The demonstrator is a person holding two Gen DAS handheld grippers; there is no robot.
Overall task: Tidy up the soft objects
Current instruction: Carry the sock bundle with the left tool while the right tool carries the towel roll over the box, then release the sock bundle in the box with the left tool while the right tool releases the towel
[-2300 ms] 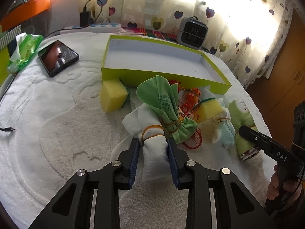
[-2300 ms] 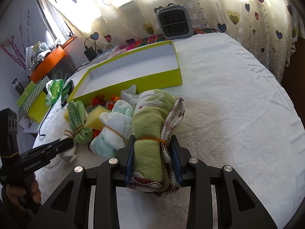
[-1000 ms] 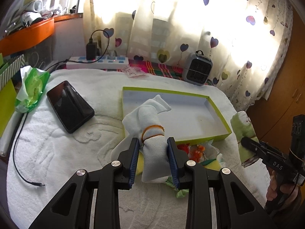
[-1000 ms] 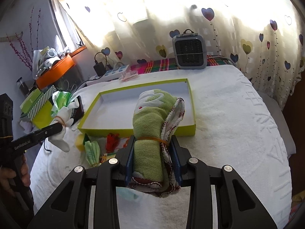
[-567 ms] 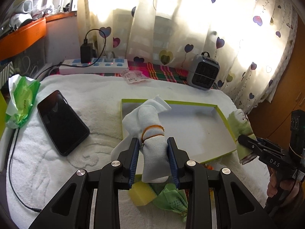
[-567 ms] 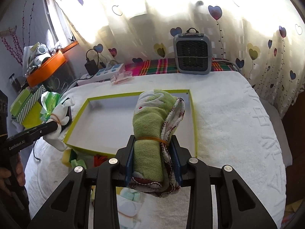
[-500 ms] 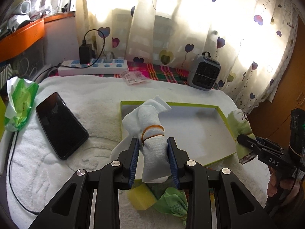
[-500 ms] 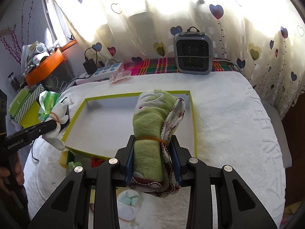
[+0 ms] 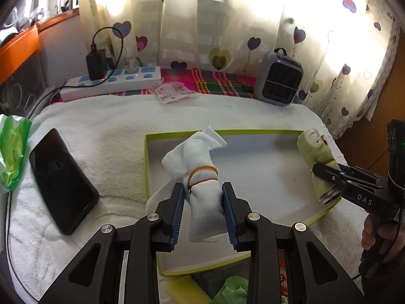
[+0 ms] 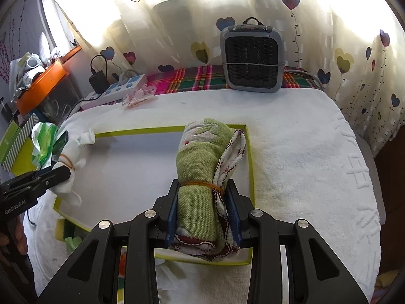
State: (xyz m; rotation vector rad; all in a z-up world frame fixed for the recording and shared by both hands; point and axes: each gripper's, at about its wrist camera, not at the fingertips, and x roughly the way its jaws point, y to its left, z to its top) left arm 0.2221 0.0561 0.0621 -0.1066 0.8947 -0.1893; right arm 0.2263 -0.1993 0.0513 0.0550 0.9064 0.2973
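Both rolls hang over the green tray (image 9: 314, 217) for placing: left gripper (image 9: 203, 212) jaws clamp the white roll (image 9: 202, 192), right gripper (image 10: 202, 215) jaws clamp the green roll (image 10: 200, 177).

Left gripper (image 9: 203, 211): matte black frame showing triangular cutouts in both arms, silver round screws (image 9: 253, 216) shining at joints, blue ribbed pads (image 9: 177, 211) lining the fingers. Right gripper (image 10: 203, 211): same black build, silver screws, blue pads. At right edge of left wrist view, black gripper body wearing white "DAS" lettering. At lower left of right wrist view, other gripper's black body carrying white "GenRobot.AI" lettering. Hand (image 9: 374, 233) showing at lower right.
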